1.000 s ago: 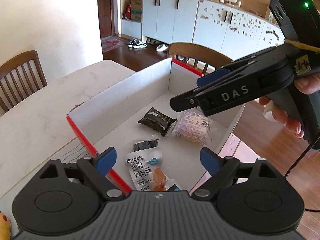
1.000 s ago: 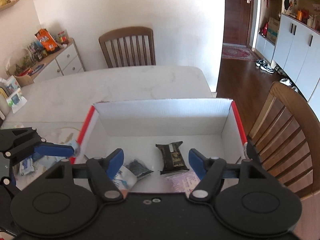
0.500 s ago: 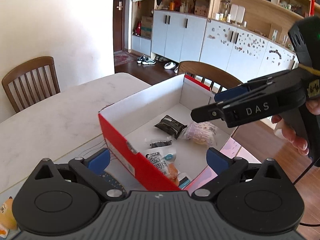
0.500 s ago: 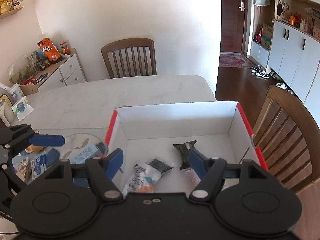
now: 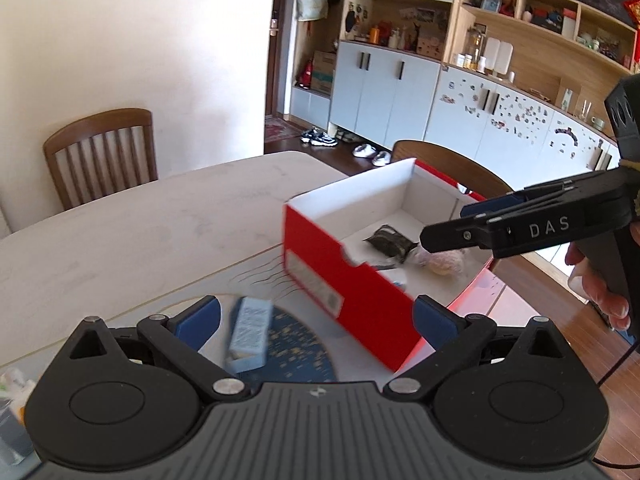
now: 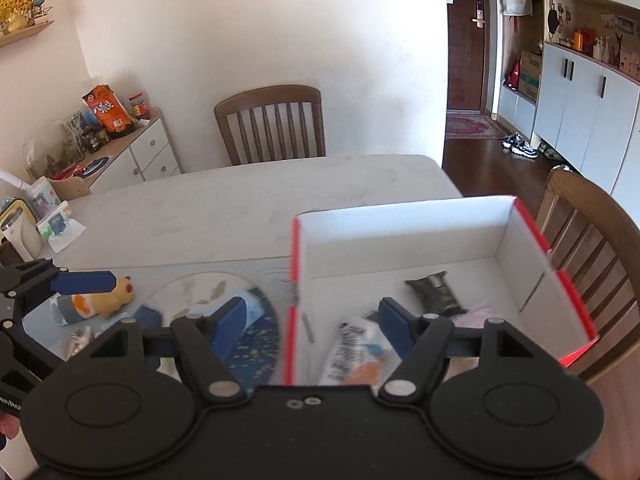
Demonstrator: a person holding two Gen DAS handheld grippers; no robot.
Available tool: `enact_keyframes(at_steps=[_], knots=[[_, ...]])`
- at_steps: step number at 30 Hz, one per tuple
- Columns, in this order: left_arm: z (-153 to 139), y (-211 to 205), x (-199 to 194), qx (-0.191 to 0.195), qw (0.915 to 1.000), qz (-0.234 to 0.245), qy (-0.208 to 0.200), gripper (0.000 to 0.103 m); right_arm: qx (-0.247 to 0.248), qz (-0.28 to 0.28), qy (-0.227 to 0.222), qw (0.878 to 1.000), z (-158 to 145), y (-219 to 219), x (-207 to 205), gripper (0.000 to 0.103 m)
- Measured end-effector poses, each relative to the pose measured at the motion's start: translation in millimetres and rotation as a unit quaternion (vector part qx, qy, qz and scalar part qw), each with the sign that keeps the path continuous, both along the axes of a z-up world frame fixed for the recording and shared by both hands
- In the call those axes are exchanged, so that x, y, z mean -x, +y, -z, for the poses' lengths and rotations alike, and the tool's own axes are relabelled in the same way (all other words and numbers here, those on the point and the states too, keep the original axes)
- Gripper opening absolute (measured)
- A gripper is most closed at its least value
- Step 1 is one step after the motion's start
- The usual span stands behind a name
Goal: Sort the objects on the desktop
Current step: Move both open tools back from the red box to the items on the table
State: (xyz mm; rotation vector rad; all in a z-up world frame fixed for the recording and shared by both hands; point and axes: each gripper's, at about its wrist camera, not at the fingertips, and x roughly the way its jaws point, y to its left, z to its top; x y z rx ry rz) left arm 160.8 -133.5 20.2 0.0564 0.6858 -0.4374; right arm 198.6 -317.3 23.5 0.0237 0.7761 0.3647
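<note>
Left hand-held gripper (image 5: pixel 316 316): jaws spread wide and holding nothing, poised above the counter (image 5: pixel 120 232) just outside the near red wall of the box (image 5: pixel 340 280). Between its blue fingertips (image 5: pixel 198 318) and below them lies a pale blue carton (image 5: pixel 250 334), blurred, resting on a dark blue speckled mat (image 5: pixel 296 348); the fingertips are clear of it.

Right hand-held gripper (image 6: pixel 310 318): jaws likewise apart and empty, held level over the left wall of the box (image 6: pixel 400 232), so that one fingertip hangs over the mat (image 6: pixel 256 340) and the other over the box interior. In the left wrist view this tool enters from the right, pointing left over the box with its two fingers lying close in profile — the person's fingers (image 5: pixel 600 292) wrap the grip below.

Box contents: a dark wrapped bar (image 6: pixel 434 294) toward the far right corner, a pinkish packet (image 5: pixel 442 260) beside it, a small black packet, partly hidden, and a white pouch with black lettering and an orange patch (image 6: pixel 352 354) near the front wall.

Outside the box, left of the mat — a yellow toy figure (image 6: pixel 106 300) beneath the left tool's blue fingertip (image 6: pixel 86 282), and other small packets too blurred to identify. Wooden chairs (image 6: pixel 272 124) stand at the far and right edges of the counter.
</note>
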Motion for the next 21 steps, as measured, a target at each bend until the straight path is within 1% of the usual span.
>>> enact_keyframes(at_steps=[8, 16, 21], knots=[[1.8, 47.0, 11.3, 0.01, 0.9997, -0.023, 0.001, 0.103, 0.006, -0.002, 0.001, 1.0, 2.5, 45.7, 11.7, 0.073], [9.1, 91.9, 19.7, 0.006, 0.9988, -0.049, 0.001, 0.103, 0.025, -0.017, 0.006, 1.0, 11.6, 90.9, 13.6, 0.073], [18.6, 119.3, 23.9, -0.002, 0.9978, -0.066, 0.0, 0.103, 0.032, -0.016, 0.009, 0.999, 21.9, 113.4, 8.8, 0.073]])
